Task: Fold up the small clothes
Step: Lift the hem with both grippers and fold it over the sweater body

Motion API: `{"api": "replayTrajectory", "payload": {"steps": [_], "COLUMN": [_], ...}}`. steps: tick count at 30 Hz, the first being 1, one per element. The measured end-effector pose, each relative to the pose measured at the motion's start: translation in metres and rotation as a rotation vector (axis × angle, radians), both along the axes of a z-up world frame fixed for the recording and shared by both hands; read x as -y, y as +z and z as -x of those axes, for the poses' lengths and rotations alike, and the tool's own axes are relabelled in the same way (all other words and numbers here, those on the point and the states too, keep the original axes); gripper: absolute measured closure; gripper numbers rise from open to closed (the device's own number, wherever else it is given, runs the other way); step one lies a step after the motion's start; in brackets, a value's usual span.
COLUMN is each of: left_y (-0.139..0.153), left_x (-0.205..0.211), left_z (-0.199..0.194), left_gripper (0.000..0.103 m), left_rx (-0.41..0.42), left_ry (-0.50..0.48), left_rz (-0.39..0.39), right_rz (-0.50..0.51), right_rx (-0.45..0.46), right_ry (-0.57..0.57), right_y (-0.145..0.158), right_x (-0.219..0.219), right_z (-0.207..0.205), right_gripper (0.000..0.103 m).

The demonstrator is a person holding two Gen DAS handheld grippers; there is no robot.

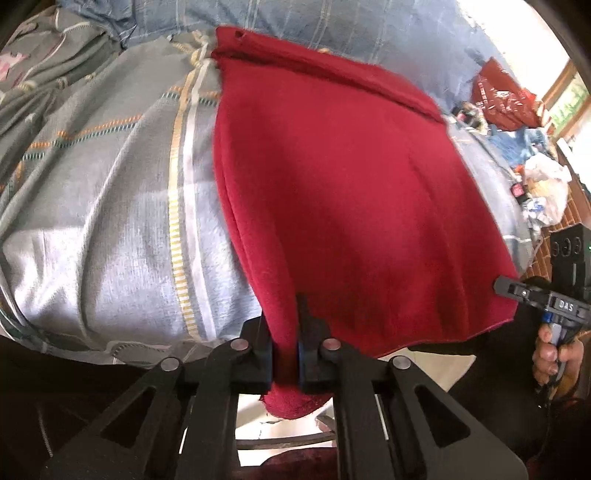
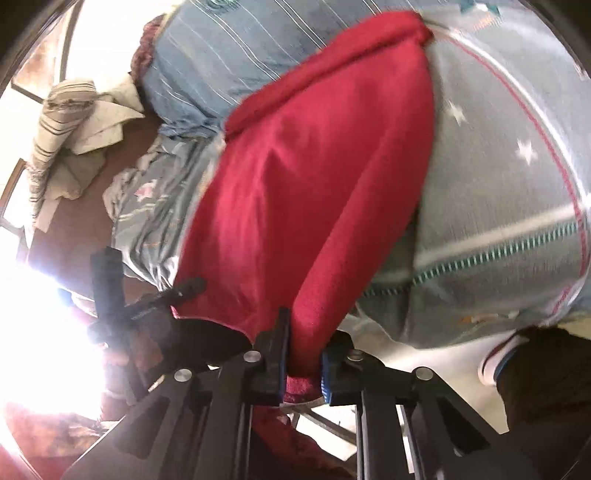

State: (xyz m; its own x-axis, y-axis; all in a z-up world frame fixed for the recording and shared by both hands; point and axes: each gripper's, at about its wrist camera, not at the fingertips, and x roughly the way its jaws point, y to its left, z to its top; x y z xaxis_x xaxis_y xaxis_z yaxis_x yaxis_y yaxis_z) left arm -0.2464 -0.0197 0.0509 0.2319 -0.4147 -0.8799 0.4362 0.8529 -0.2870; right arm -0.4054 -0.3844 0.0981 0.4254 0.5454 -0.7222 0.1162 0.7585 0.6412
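Support surface is a bed covered with a grey-blue bedsheet (image 1: 110, 229) with yellow, white and teal stripes and white stars. A red cloth (image 1: 332, 177) lies spread on it, near edge hanging over the bed's side. At the far side a rumpled blue striped blanket (image 1: 314, 26) rests on the sheet, touching the cloth's far edge.

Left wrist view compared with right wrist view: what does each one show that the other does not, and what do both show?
Only the left wrist view shows the right hand and cluttered bags far right. Only the right wrist view shows a striped cloth pile and a shoe. Both show the red garment on the bedding, clamped by the left gripper and right gripper.
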Motion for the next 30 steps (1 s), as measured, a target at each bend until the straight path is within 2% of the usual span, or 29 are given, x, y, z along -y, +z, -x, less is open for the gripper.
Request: {"api": "replayTrajectory", "payload": {"steps": [2, 6, 10, 15, 19, 30], "left_y": [0.016, 0.043, 0.056, 0.063, 0.066, 0.078], "left_x": [-0.004, -0.01, -0.006, 0.001, 0.003, 0.003], "left_z": [-0.003, -0.013, -0.023, -0.023, -0.026, -0.049], "left_gripper": [0.097, 0.097, 0.097, 0.097, 0.097, 0.096], "left_rx": [0.002, 0.047, 0.112, 0.157, 0.184, 0.247], "left_ry": [0.0, 0.025, 0.047, 0.063, 0.068, 0.155], "left_rz": [0.072, 0.137, 0.104, 0.084, 0.082, 0.091], "right_rz": [-0.015, -0.07, -0.107, -0.139, -0.147, -0.135], "right_rx": [0.024, 0.1, 0.21, 0.285, 0.298, 0.338], "right_ry": [0.0, -0.018, -0.079, -0.139, -0.149, -0.157], "right_y": [0.007, 0.026, 0.048, 0.059, 0.06, 0.068], "right_x": [0.001, 0.009, 0.023, 0.033, 0.036, 0.043], "right_z": [-0.001, -0.003, -0.007, -0.013, -0.02, -0.033], "right_gripper": [0.09, 0.091, 0.091, 0.091, 0.091, 0.091]}}
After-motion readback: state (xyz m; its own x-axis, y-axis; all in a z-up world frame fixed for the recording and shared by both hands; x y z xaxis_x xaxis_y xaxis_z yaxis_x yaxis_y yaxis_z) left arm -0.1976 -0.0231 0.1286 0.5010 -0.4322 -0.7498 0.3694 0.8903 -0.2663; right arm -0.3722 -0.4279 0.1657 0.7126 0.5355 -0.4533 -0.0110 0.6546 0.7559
